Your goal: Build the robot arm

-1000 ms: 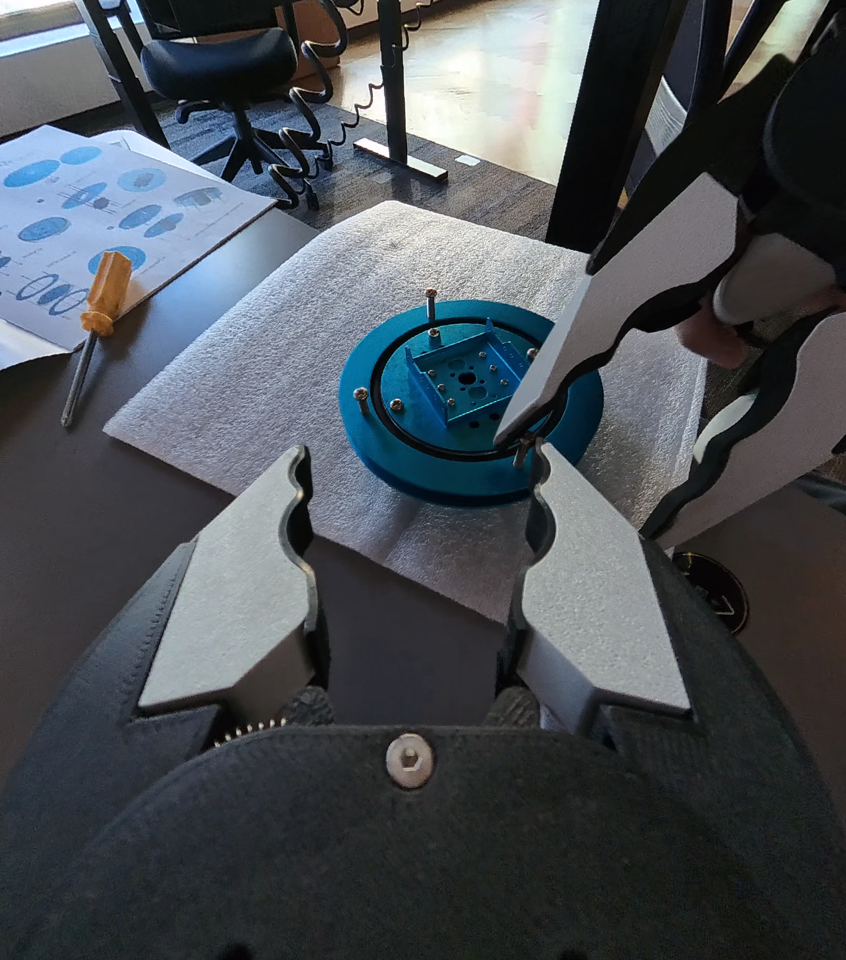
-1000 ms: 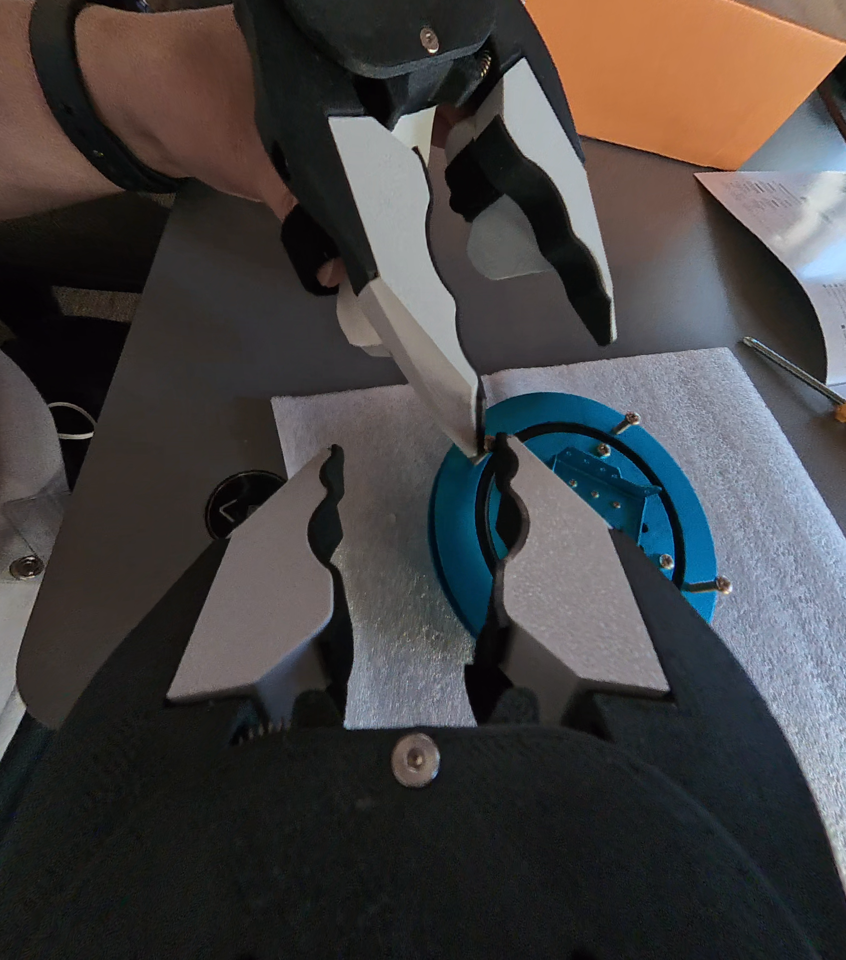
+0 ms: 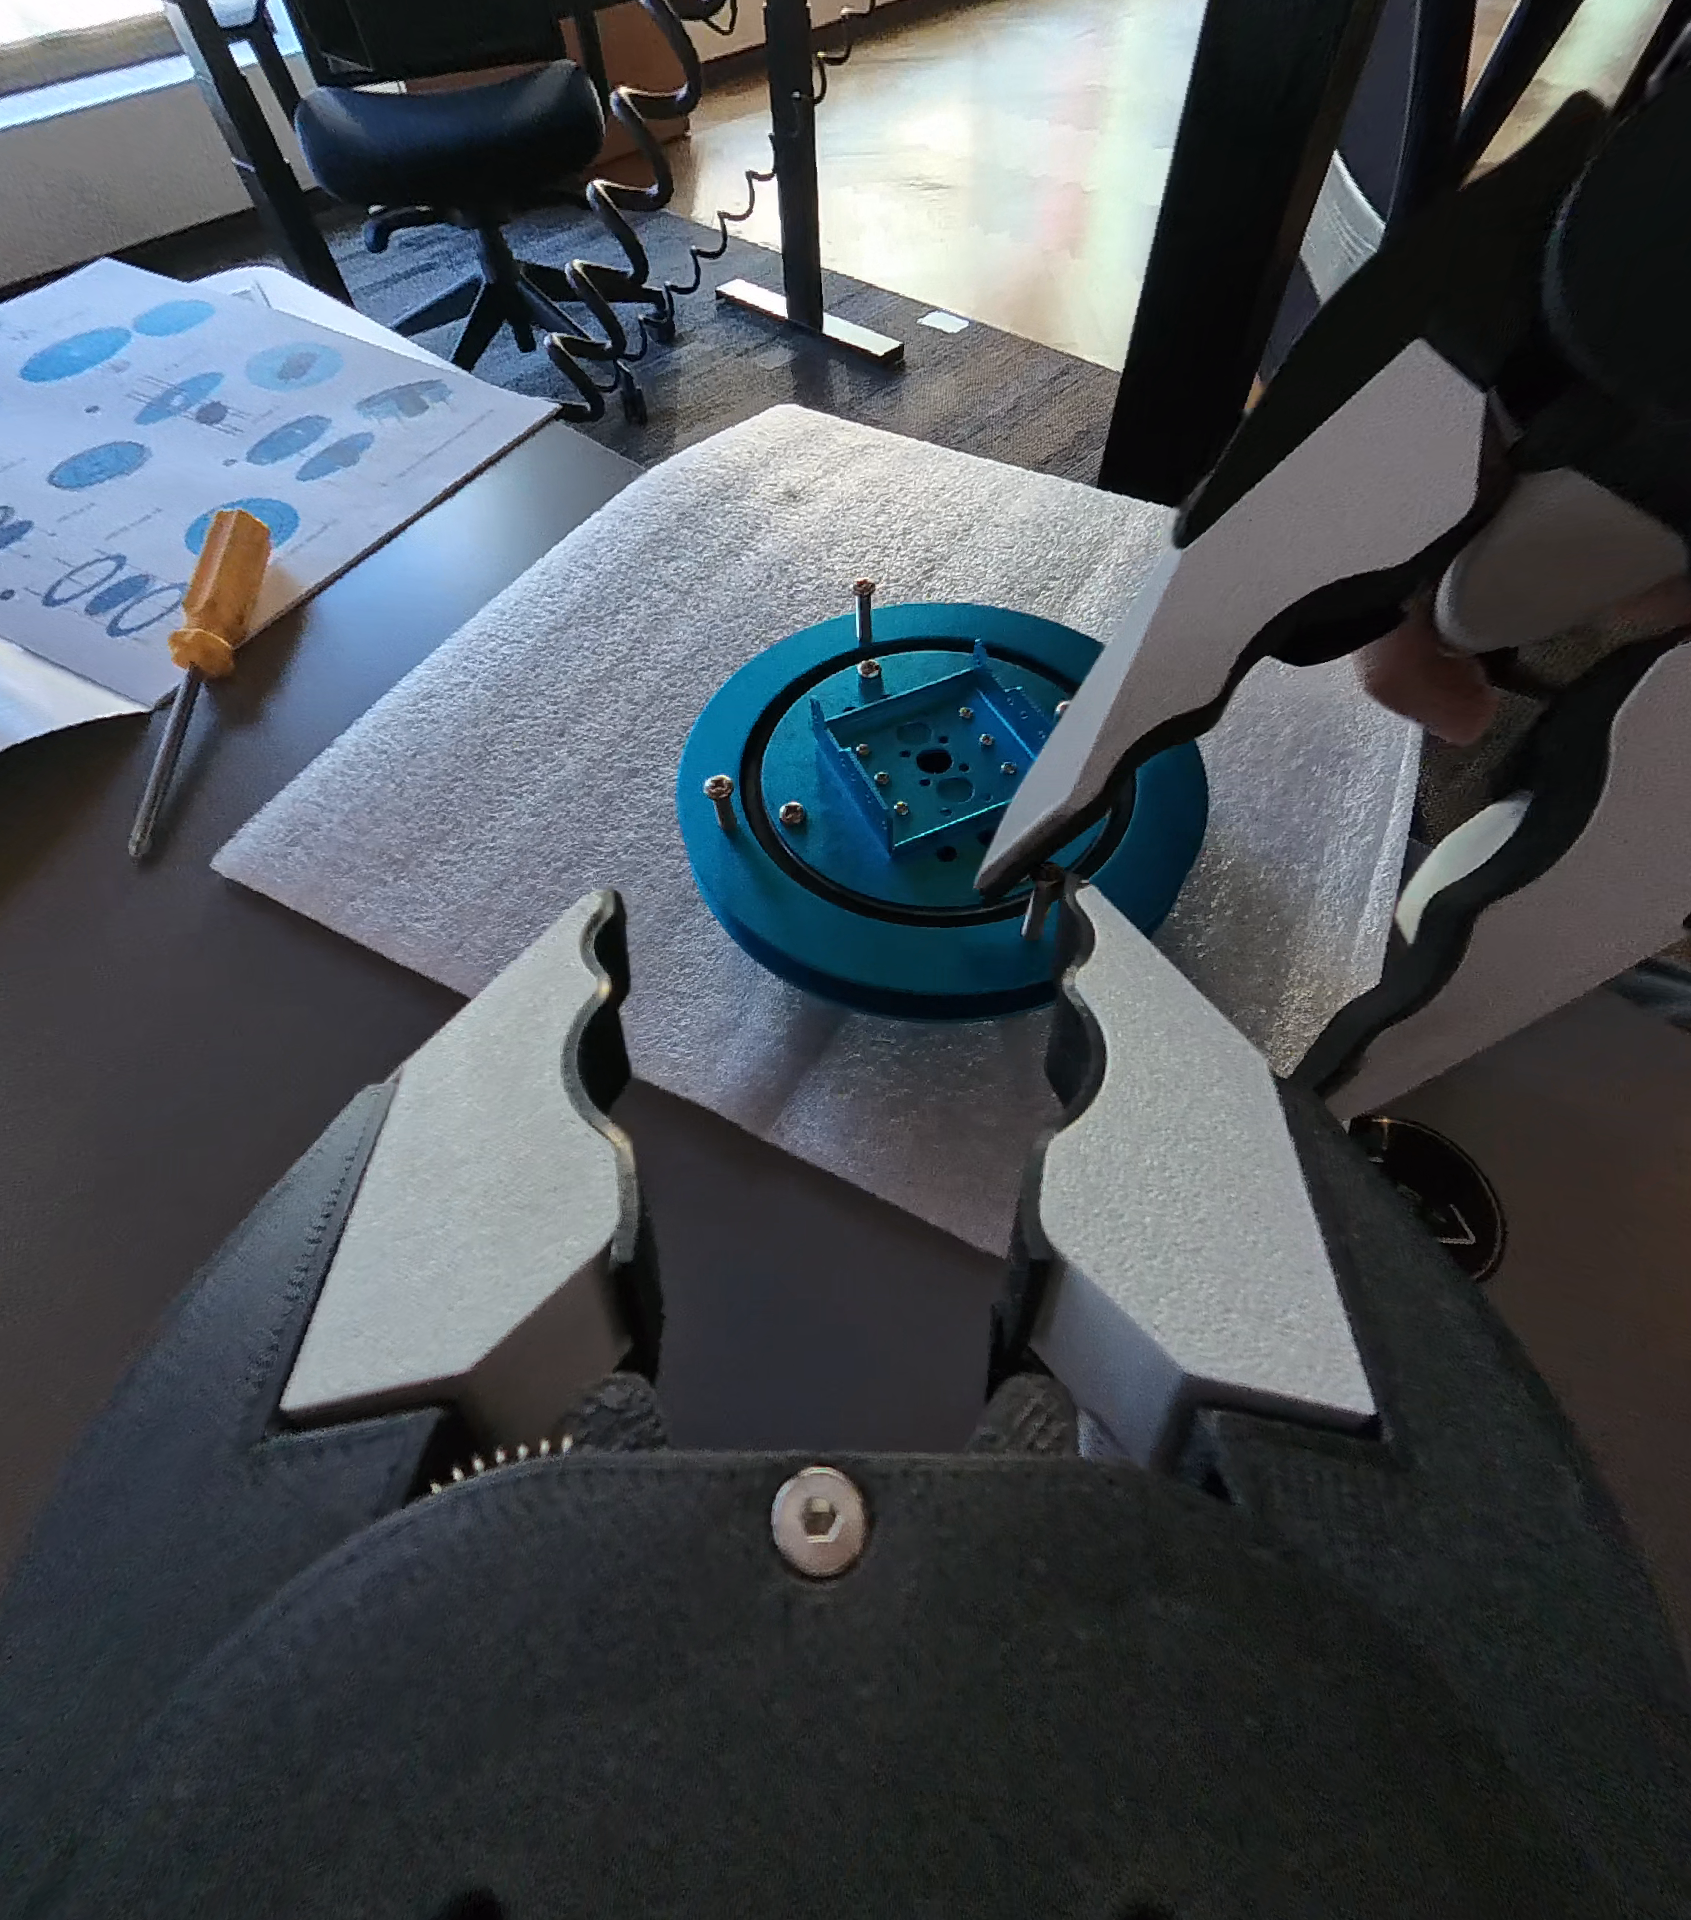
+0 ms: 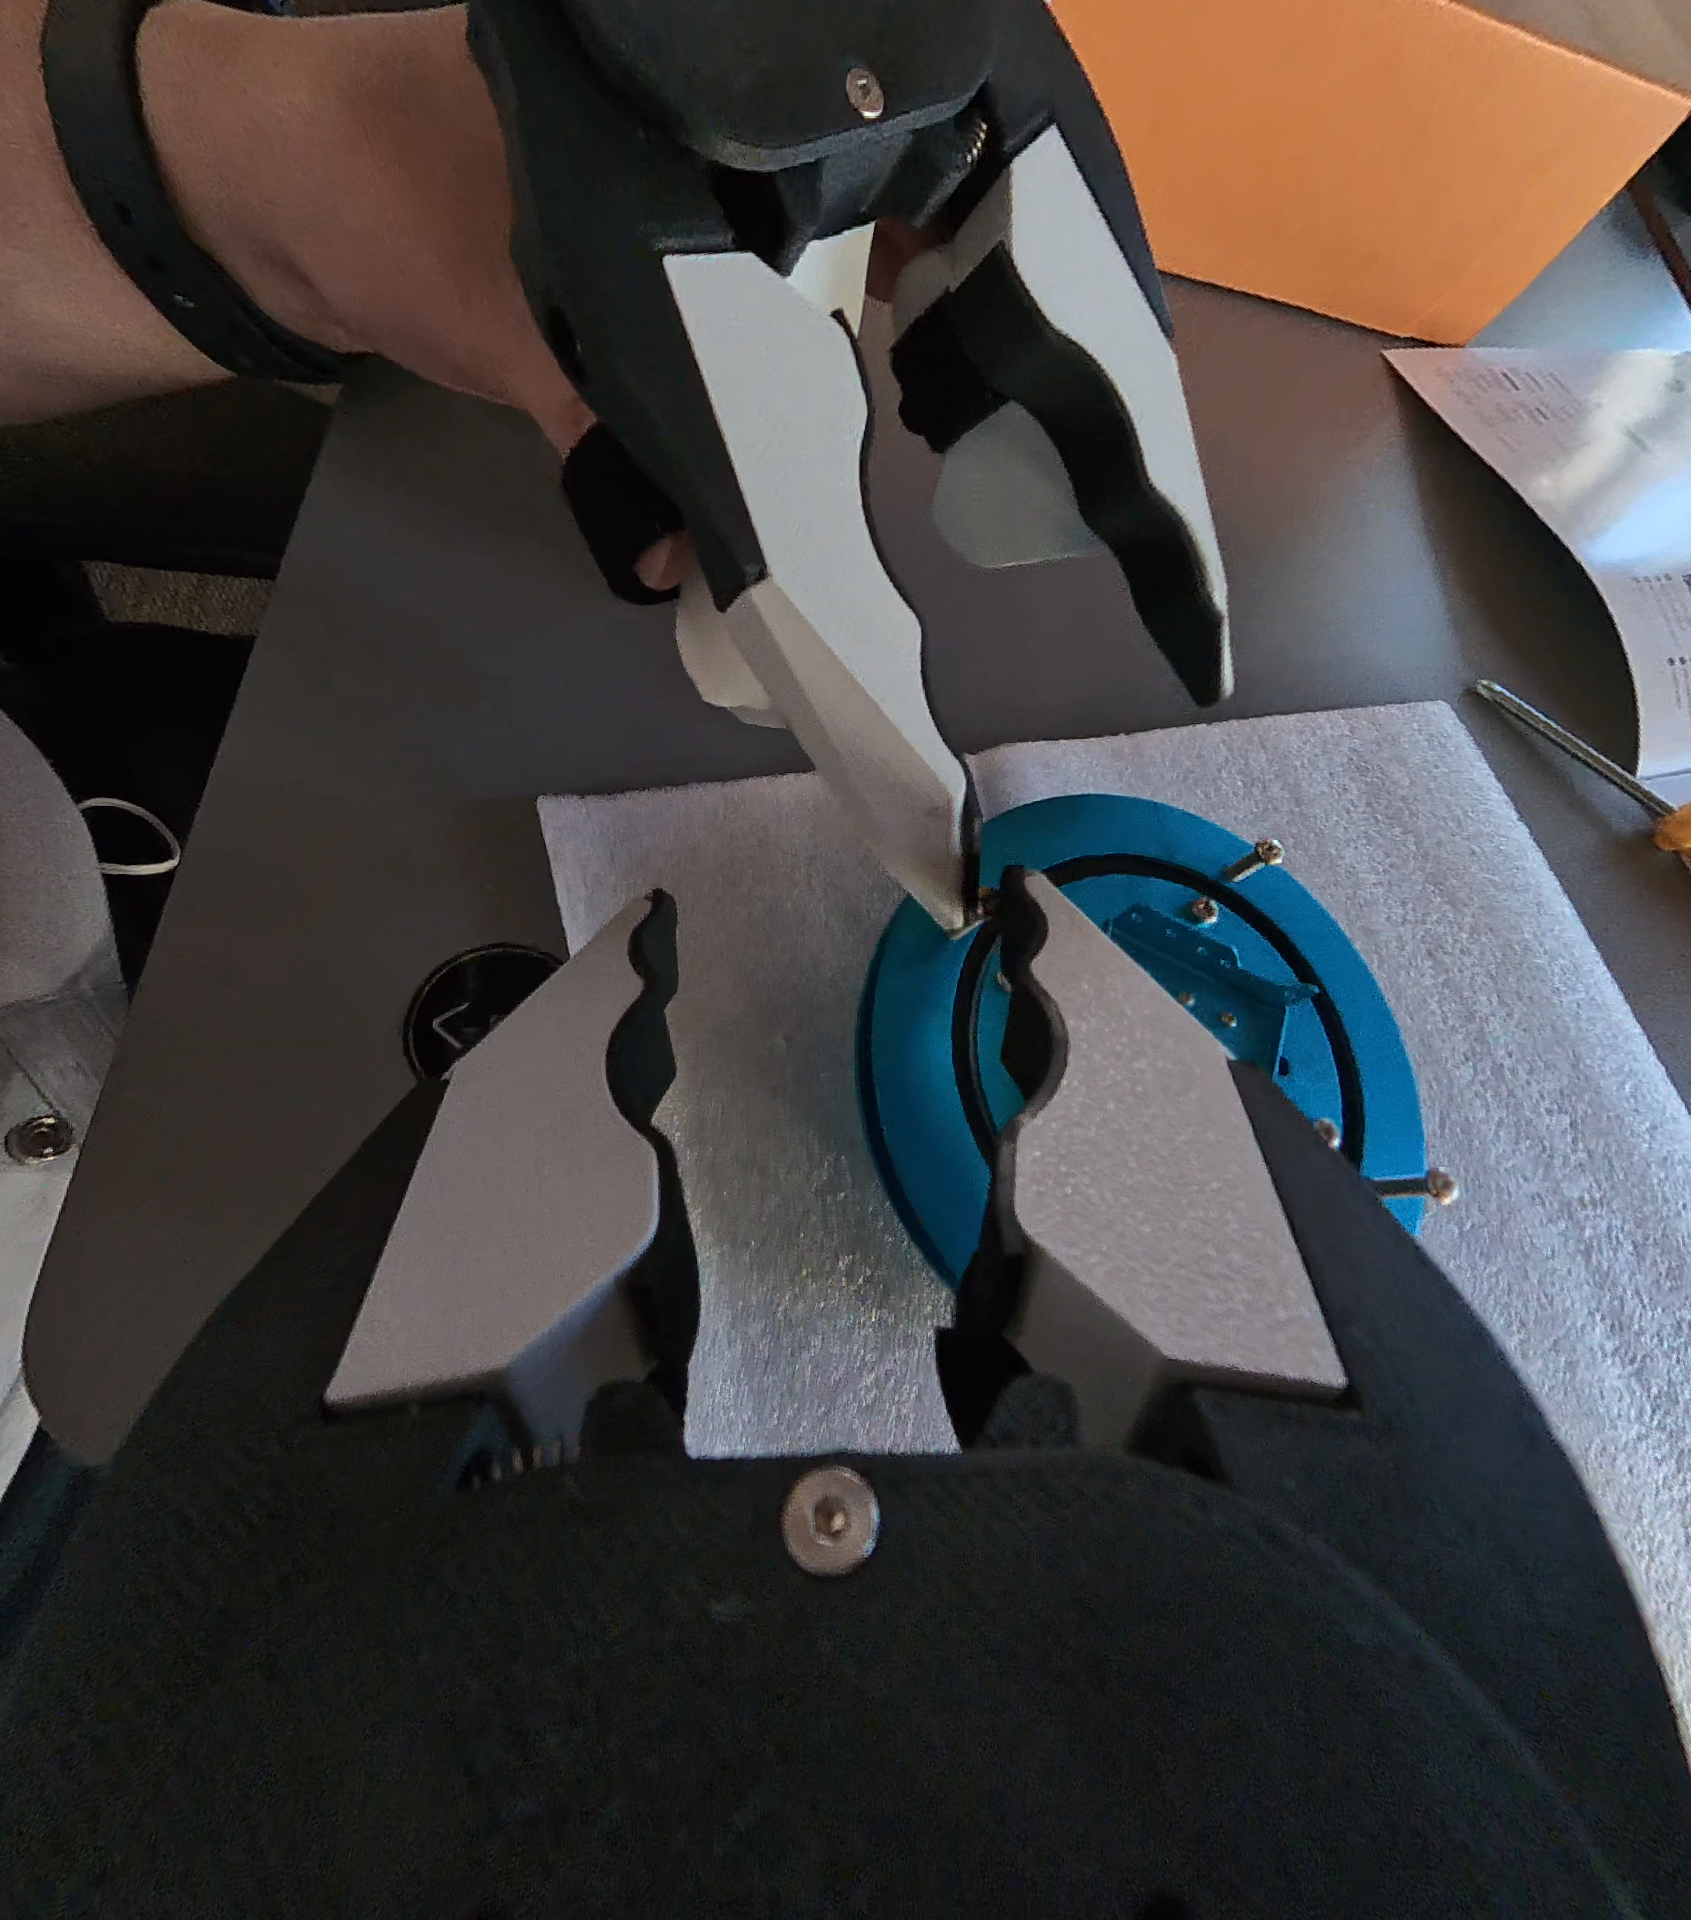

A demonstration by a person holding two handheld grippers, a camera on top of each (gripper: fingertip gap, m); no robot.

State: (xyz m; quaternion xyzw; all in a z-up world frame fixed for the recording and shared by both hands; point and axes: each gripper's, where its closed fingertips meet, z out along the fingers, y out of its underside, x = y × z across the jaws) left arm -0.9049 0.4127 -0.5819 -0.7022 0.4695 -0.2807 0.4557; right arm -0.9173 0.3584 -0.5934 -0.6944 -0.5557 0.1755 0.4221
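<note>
- Left wrist view: the left tool [image 3: 841, 914] is spread wide and holds nothing. The tip of its right finger is just beside a small upright screw [image 3: 1036, 904].
- The right tool [image 4: 839, 896] is also wide open and empty. It comes from the opposite side, and one of its finger tips is at the same screw, so the screw stands between one tip of each tool. I cannot tell if either tip really touches it.
- This screw rises from the near rim of a blue disc [image 3: 747, 831], outside a black ring [image 3: 768, 748] that goes around a blue square bracket [image 3: 924, 769].
- Two more screws [image 3: 862, 613] stand on the far and left parts of the rim.
- The disc lies flat on a white foam sheet [image 3: 508, 727] on the dark desk [image 3: 93, 1039].
- Well apart, to the left, a screwdriver [image 3: 217, 592] with a yellow handle lies at the edge of printed sheets [image 3: 93, 447].
- Right wrist view shows an orange box [image 4: 1340, 156] behind the sheet.
</note>
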